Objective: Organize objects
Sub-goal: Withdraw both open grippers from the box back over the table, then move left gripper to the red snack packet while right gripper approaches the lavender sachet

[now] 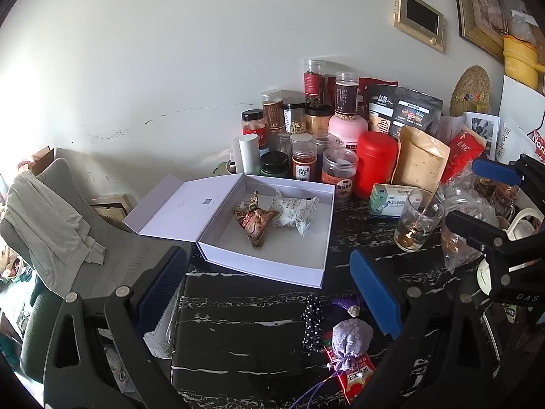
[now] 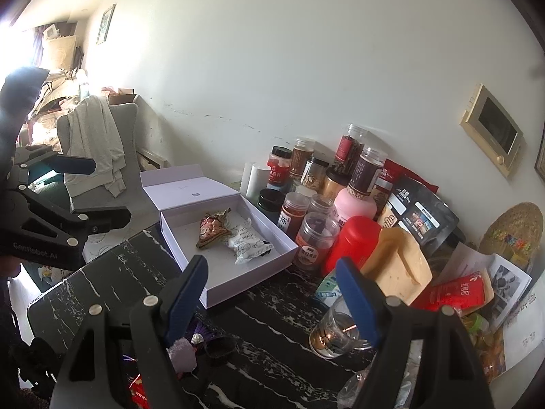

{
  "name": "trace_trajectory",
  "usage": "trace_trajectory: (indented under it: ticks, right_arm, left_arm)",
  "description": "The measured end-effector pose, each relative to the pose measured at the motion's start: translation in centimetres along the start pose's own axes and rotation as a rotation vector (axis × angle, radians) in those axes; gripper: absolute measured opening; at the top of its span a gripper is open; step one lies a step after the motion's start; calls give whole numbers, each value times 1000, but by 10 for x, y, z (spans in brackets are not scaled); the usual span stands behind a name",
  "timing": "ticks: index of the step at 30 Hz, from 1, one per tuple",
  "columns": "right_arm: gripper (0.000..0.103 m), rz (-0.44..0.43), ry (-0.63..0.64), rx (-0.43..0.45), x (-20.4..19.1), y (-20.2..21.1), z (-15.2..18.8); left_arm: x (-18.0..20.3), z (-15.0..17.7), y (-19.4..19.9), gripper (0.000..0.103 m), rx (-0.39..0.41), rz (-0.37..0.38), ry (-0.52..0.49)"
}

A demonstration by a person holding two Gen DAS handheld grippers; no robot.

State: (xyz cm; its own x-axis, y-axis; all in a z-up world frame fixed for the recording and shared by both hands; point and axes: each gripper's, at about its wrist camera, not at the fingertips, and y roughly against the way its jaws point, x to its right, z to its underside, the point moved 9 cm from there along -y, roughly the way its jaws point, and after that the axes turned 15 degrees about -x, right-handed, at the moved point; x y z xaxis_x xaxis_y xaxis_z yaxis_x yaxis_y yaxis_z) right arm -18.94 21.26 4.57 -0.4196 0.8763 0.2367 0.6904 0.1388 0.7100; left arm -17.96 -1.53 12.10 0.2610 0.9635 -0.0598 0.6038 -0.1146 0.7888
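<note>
White box, lid open, on the dark table: holds a brown pouch and a white packet. The red packet is partly hidden under the lilac sachet. Left gripper and right gripper: fingers apart, nothing between them.

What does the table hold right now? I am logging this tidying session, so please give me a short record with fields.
surface: black marble-patterned table
container: open white cardboard box, lid folded back to its left
in box: brown foil-wrapped packet and white printed snack packet, lying side by side
loose items in front of box: lilac fabric sachet, black dotted fabric piece, red flat packet
right of box: clear drinking glass
back row: jars, red canister, pouches
left gripper: open, empty
right gripper: open, empty
</note>
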Motion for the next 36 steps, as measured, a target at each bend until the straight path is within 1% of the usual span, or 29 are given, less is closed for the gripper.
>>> trace_trajectory:
  ticks: [4, 7, 12, 20, 23, 29, 36]
  right_arm:
    - [78, -13, 11, -10, -7, 2, 13]
    - [78, -32, 17, -20, -13, 2, 25]
    - [78, -51, 7, -45, -18, -3, 43]
    - [78, -102, 15, -99, -30, -17, 73]
    - [78, -127, 21, -120, -37, -25, 86]
    - [78, -175, 32, -165, -51, -39, 106]
    - [78, -231, 63, -200, -74, -55, 123]
  left_arm:
    - [10, 15, 5, 97, 1, 1, -28]
    - [15, 25, 7, 97, 1, -16, -45]
    - [19, 42, 1, 97, -28, -3, -39]
    - [27, 72, -19, 97, -71, 54, -52]
    - [29, 79, -25, 97, -75, 80, -56]
    - [34, 97, -36, 97, -88, 84, -80]
    - [37, 122, -57, 97, -133, 82, -107]
